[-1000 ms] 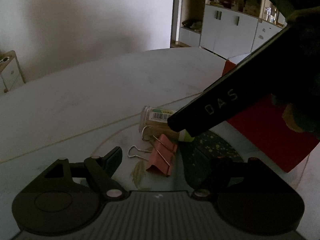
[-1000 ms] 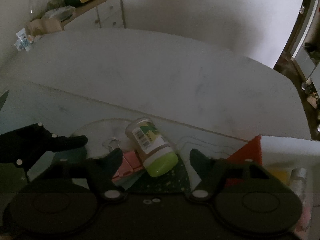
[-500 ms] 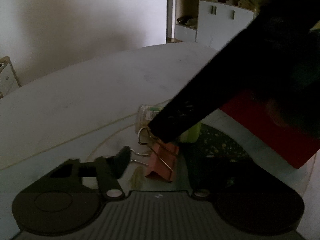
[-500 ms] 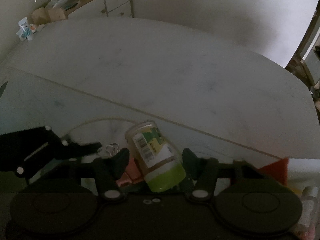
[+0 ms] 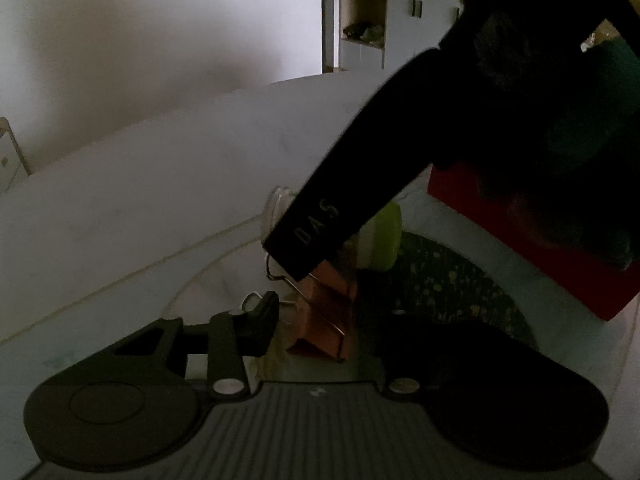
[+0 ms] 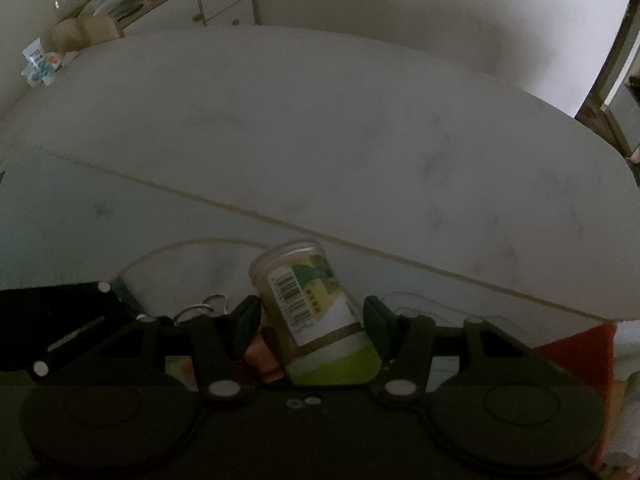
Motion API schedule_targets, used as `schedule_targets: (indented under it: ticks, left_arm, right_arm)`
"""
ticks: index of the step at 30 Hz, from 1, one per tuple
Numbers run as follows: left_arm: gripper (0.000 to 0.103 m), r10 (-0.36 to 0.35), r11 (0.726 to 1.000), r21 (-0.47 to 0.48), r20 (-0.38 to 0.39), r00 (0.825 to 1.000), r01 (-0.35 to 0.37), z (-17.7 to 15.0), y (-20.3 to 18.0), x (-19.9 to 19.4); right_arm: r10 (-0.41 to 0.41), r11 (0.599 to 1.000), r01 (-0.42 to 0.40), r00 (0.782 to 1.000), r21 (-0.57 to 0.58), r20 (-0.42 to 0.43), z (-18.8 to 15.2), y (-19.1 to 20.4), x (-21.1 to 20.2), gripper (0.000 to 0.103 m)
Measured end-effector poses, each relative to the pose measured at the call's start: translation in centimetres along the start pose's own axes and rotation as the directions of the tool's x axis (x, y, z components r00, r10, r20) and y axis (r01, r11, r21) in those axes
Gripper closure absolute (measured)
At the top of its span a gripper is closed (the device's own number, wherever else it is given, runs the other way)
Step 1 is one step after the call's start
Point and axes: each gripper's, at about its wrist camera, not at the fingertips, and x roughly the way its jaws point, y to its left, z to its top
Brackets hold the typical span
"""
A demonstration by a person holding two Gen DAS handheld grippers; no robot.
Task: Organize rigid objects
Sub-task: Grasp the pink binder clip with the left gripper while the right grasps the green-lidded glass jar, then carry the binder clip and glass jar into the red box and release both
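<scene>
While lying tilted, jar (image 6: 306, 312) sits between spread right tongs (image 6: 310, 326).

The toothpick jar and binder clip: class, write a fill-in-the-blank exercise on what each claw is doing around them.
1. The toothpick jar has a ____ cap.
2. The jar lies between the fingers of the ____ claw.
3. The binder clip is ____ in colour.
4. The left claw is nearest the ____.

Missing words: green; right; pink; binder clip

Toothpick jar (image 6: 308, 312): clear plastic, lime-green cap, barcode label, lying on its side, cap toward the right wrist camera. Pink binder clip (image 5: 330, 312): wire handles folded out, touching the jar's side, on the table.
</scene>
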Motion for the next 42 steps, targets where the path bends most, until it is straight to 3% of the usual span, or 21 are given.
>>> schedule_targets:
  ticks: [3, 5, 9, 22, 42]
  left_arm:
    - [0.063, 0.009, 1.0, 0.019, 0.007, 1.0, -0.009, 0.0, -0.2, 0.0]
    - [0.07, 0.0, 1.0, 0.023, 0.003, 1.0, 0.0, 0.0, -0.4, -0.1]
    - [0.071, 0.004, 0.999, 0.034, 0.003, 1.0, -0.004, 0.0, -0.8, -0.2]
    - [0.072, 0.008, 0.999, -0.041, -0.023, 1.0, -0.009, 0.8, -0.1, -1.4]
    - [0.072, 0.014, 0.987, -0.161, 0.013, 1.0, -0.011, 0.9, -0.4, -9.0]
  right_arm:
    - [0.0, 1.0, 0.0, 1.0, 0.013, 0.006, -0.2, -0.2, -0.3, 0.047]
    - [-0.001, 1.0, 0.001, 1.0, 0.02, 0.012, -0.3, -0.2, -0.4, 0.048]
    - [-0.012, 1.0, 0.011, 1.0, 0.03, 0.027, -0.7, -0.2, -0.8, 0.056]
    - [-0.053, 0.996, 0.051, 0.998, 0.072, 0.034, -1.8, 0.1, -2.7, 0.06]
    - [0.007, 0.986, -0.031, 0.99, 0.166, 0.141, -6.4, -0.7, -13.2, 0.061]
